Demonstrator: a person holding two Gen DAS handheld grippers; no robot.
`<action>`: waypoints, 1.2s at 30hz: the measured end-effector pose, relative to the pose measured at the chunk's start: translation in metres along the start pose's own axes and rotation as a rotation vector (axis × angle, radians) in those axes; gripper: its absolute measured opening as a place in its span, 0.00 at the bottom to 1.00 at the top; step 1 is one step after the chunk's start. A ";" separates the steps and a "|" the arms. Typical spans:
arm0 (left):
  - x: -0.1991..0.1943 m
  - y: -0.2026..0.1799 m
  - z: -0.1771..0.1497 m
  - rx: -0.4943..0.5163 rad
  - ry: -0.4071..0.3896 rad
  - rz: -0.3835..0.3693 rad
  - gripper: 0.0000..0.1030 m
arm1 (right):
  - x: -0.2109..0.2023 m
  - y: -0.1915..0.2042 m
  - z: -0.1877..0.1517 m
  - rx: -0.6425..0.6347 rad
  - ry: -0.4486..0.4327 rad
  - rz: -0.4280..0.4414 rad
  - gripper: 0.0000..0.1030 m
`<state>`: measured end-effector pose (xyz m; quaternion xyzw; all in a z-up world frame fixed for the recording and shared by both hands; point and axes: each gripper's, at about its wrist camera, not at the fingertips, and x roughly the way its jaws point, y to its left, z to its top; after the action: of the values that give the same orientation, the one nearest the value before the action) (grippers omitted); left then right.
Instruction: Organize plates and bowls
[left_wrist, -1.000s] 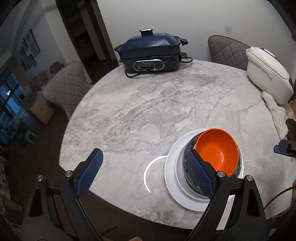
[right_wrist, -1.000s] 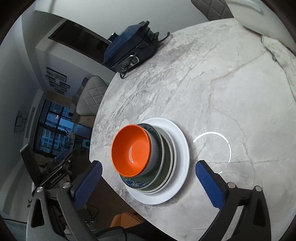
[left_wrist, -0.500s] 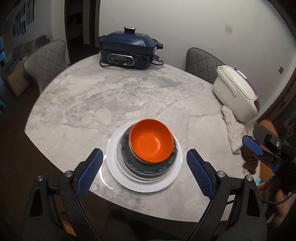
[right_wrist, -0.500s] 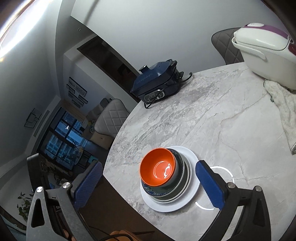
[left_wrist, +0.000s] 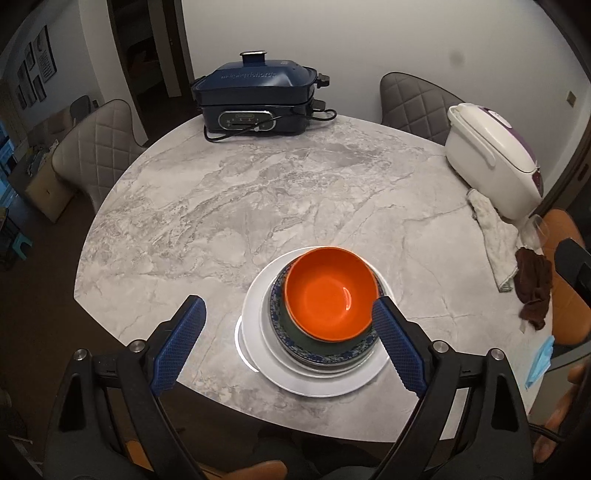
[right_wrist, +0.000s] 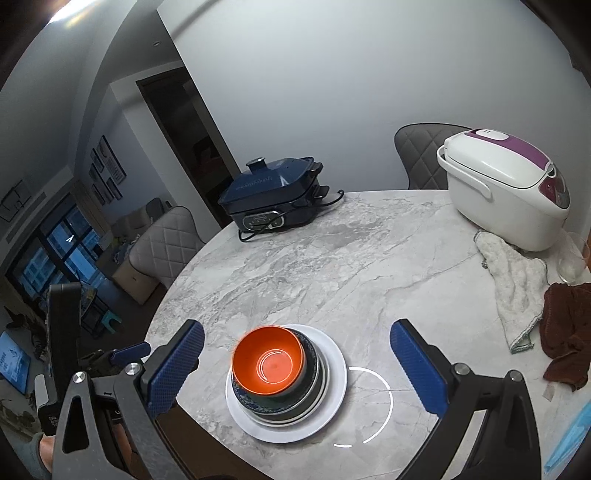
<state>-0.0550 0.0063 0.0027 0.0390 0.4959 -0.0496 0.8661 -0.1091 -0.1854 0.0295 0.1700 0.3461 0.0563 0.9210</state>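
Plates and bowls are sitting stacked near the front edge of the round grey marble desk (left_wrist: 229, 192): wide white plate (left_wrist: 258, 354) underneath, blue-patterned plate (left_wrist: 274, 308) next, glossy orange bowl (left_wrist: 328, 291) crowning it. Left tool (left_wrist: 286, 338) and right tool (right_wrist: 295, 365) are both hovering wide open, gripping nothing.

The left wrist view looks down from above the near edge of the round table (left_wrist: 258, 206), facing across it toward the blue cooker (left_wrist: 258, 99) at the far edge, with the stack of dishes (left_wrist: 321, 317) close below. The right wrist view sits higher and further back (more wall shows), facing the same way, angled from the right. Both share the table (right_wrist: 332, 266), the stack of dishes (right_wrist: 284, 380), the blue cooker (right_wrist: 273, 203) and the white cooker (right_wrist: 506, 192) at the right edge.
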 end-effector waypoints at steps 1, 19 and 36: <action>0.003 0.002 0.002 0.000 0.011 0.006 0.89 | 0.001 0.002 -0.001 -0.002 0.009 -0.031 1.00; 0.004 0.020 0.019 -0.029 0.016 -0.033 0.89 | 0.052 0.015 -0.032 -0.026 0.245 -0.291 1.00; 0.002 0.022 0.018 -0.020 0.014 -0.027 0.89 | 0.063 0.023 -0.034 -0.037 0.265 -0.310 1.00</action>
<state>-0.0358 0.0261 0.0106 0.0241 0.5028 -0.0561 0.8622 -0.0833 -0.1406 -0.0249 0.0891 0.4850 -0.0579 0.8681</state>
